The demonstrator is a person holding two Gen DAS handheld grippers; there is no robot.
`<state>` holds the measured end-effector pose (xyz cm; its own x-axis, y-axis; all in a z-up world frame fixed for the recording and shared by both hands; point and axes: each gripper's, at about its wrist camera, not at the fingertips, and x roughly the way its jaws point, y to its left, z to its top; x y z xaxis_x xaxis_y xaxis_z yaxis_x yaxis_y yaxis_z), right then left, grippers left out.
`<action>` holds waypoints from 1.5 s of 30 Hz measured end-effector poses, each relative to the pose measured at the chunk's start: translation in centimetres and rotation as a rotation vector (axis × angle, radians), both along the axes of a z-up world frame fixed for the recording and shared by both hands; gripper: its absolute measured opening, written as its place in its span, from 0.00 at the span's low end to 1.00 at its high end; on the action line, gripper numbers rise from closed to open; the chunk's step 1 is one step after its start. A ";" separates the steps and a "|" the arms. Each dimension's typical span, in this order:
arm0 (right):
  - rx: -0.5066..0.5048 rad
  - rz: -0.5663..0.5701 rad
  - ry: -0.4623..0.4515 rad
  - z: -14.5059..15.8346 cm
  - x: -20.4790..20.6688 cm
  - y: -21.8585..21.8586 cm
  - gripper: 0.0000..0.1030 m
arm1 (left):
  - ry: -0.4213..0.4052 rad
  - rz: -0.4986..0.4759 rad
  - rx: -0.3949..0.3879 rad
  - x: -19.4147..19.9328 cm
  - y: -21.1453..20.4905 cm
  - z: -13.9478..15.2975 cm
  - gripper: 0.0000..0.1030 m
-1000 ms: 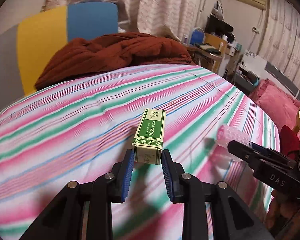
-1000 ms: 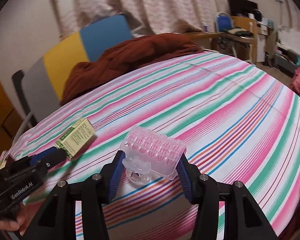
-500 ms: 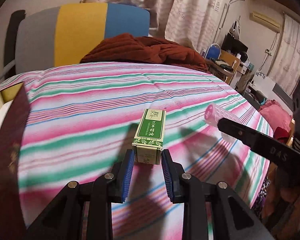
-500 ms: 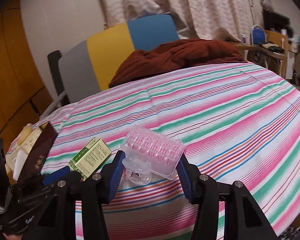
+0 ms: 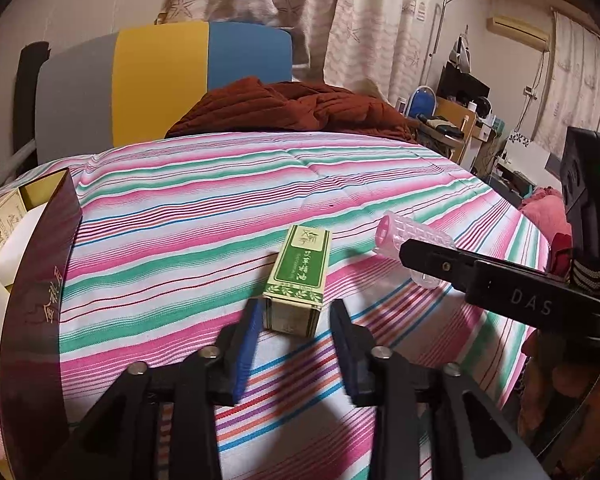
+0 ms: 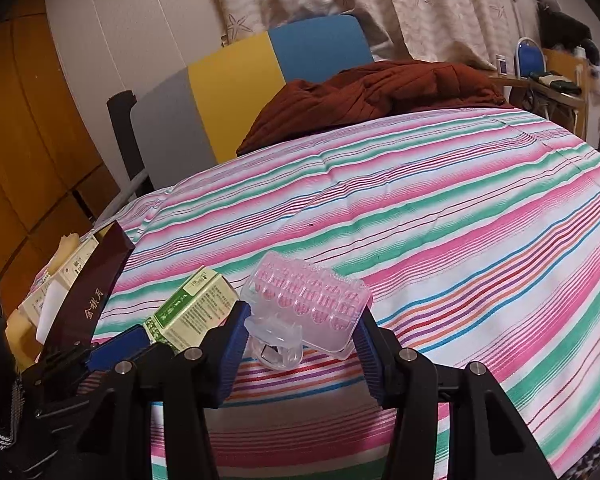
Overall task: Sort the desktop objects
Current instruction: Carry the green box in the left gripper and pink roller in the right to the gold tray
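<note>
1. A striped cloth (image 5: 228,184) in pink, green, blue and white covers the whole work surface, which looks like a bed or padded table.
2. Behind it stands a panel of grey, yellow and blue (image 5: 160,80), with pale starfish-print curtains (image 5: 380,32) further back.
3. A rumpled rust-brown blanket (image 5: 300,108) lies at the far edge of the cloth, in front of that panel.
4. A dark maroon box (image 5: 36,300) with gold characters on its wall sits at the left edge of the cloth; cream cartons and a white item lie inside it.
5. The left gripper (image 5: 296,332) has its jaws spread wider than the small green carton between them; the left blue pad is just beside the carton's near end, and a clear gap shows on the right.
6. The right gripper (image 6: 302,336) has its jaws clamped on a translucent pink hair roller, held above the cloth.
7. The green carton (image 5: 300,268) lies on the cloth near its middle front, just right of the maroon box, its long side pointing away from the left camera.
8. The pink hair roller (image 6: 312,296) sits crosswise between the right gripper's blue pads, with a clear clip part below it, just right of the carton.
</note>
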<state>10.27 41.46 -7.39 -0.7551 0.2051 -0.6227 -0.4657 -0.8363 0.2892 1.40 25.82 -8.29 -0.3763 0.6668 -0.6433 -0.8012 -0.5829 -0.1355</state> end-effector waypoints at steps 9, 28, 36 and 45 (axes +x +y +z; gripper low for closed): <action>-0.020 -0.008 0.002 -0.5 0.5 0.4 0.51 | -0.047 -0.006 -0.007 -0.9 1.9 -0.4 0.41; -0.044 0.067 0.038 0.7 -0.2 -2.3 0.51 | 0.067 -0.010 0.142 2.0 -4.1 4.6 0.30; -0.069 0.243 0.078 2.9 -3.7 -7.8 0.51 | 0.116 0.158 0.179 0.2 -12.1 6.3 0.30; -0.065 0.398 0.087 5.5 -9.5 -14.0 0.51 | 0.069 0.337 0.159 -3.3 -17.2 4.8 0.30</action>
